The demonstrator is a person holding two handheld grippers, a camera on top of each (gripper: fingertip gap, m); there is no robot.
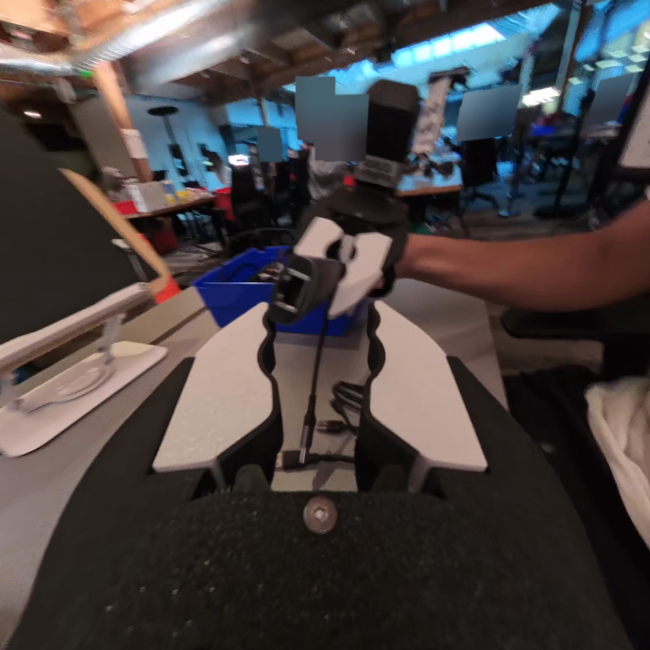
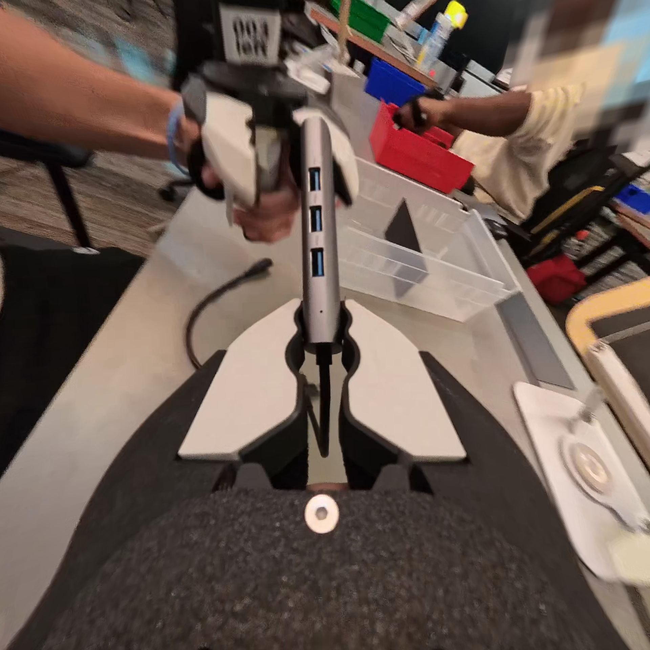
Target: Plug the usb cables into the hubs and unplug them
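Observation:
My right gripper [image 2: 322, 320] is shut on the near end of a grey USB hub [image 2: 320, 246] with three blue ports and holds it above the table. The hub's black cable [image 2: 325, 404] hangs down between the fingers. My left gripper [image 1: 318, 316] is open, and the hub's far end [image 1: 292, 292] sits just past its fingertips. In the right wrist view the left gripper [image 2: 293, 190] stands open around the hub's far end, which lies close to one finger. The right gripper [image 1: 318, 278] faces it in the left wrist view. Loose black cables [image 1: 346, 394] and a plug [image 1: 288, 460] lie on the table.
A blue bin [image 1: 239, 299] stands behind the hub. A clear plastic tray [image 2: 422, 267] and a red bin [image 2: 418, 154] sit at the far right, where another person's hand [image 2: 422, 112] reaches. A white stand base [image 2: 577, 467] is near the table edge. A black cable [image 2: 225, 292] curves on the left.

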